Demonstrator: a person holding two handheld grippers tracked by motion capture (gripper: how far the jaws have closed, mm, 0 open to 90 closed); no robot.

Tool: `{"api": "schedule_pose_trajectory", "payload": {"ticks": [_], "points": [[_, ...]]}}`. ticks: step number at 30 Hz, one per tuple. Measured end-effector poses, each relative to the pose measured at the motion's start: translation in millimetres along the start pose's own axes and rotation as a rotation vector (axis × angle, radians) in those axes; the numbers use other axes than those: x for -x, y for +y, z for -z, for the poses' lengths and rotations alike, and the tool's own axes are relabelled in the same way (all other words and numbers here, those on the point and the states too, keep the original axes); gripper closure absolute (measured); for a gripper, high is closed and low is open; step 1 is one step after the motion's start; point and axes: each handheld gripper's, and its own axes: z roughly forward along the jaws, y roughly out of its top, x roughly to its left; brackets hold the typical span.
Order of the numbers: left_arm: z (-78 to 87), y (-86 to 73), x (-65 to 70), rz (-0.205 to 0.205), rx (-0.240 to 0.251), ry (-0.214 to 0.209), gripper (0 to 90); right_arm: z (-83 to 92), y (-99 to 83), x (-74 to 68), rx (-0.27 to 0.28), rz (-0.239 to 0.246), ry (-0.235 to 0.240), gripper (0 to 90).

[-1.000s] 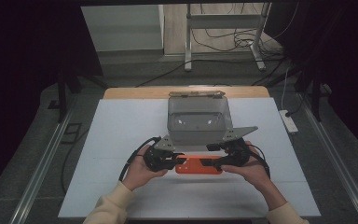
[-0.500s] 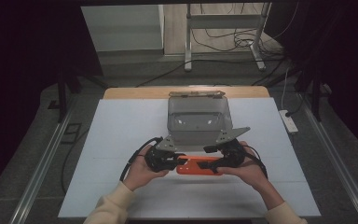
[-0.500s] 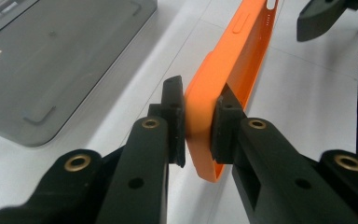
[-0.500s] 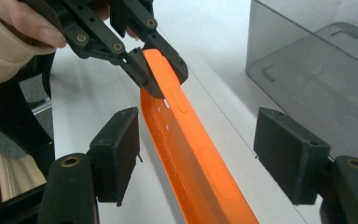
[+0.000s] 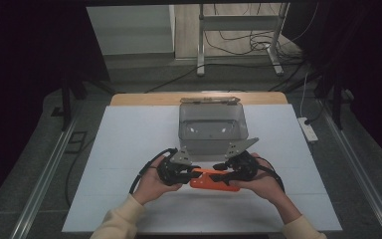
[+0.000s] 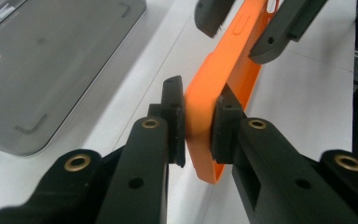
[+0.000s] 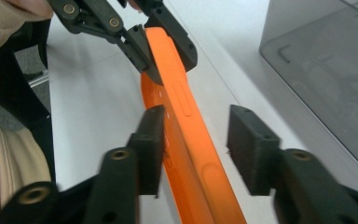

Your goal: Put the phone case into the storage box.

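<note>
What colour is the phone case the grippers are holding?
Bright orange; the phone case shows best in the right gripper view.

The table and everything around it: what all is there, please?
Phone case: one, orange, on edge between the two grippers, near the table's front.
Box: one, grey see-through, behind the case, lid hinged open at the back.
Table: one, white top with a wooden strip at the far edge.
Power strip: one, white, on the floor right of the table.
Stand: one, grey metal, on the floor beyond the table, cables around it.
Left gripper: one, black, clamped on the case's end.
Right gripper: one, black, jaws just closing, a gap showing on one side of the case.
</note>
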Motion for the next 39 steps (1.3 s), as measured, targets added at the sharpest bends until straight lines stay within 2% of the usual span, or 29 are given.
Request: {"api": "schedule_pose_trajectory", "payload": {"ticks": [3, 8, 16, 24, 28, 31, 33, 39], "points": [[0.8, 0.0, -0.2, -0.003, 0.002, -0.004, 78.7, 0.1, 0.3, -0.8, -0.008, 0.009, -0.001, 70.2], [3.0, 0.5, -0.4, -0.002, 0.013, -0.004, 78.7, 0.8, 0.7, -2.3, -0.018, 0.029, 0.017, 74.5], [4.2, 0.1, -1.6, 0.017, 0.032, -0.016, 77.5, 2.0, 2.1, -5.8, -0.024, 0.056, 0.039, 78.3], [6.1, -0.4, -2.8, 0.03, 0.065, -0.026, 73.2, 3.9, 2.9, -7.2, -0.013, 0.056, 0.058, 79.2], [7.4, 0.1, -2.4, 0.034, 0.082, -0.019, 62.7, 5.8, 3.1, -6.5, 0.002, 0.052, 0.052, 79.5], [8.4, 1.0, -1.8, 0.046, 0.096, 0.005, 45.6, 7.9, 3.4, -6.0, 0.018, 0.049, 0.051, 79.6], [10.3, 0.7, -1.8, 0.048, 0.107, 0.032, 37.4, 9.1, 3.3, -5.9, 0.024, 0.046, 0.047, 79.6], [17.5, -1.9, -2.7, 0.08, 0.152, 0.081, 23.9, 11.2, 2.7, -4.2, 0.035, 0.039, 0.034, 79.6]]}}
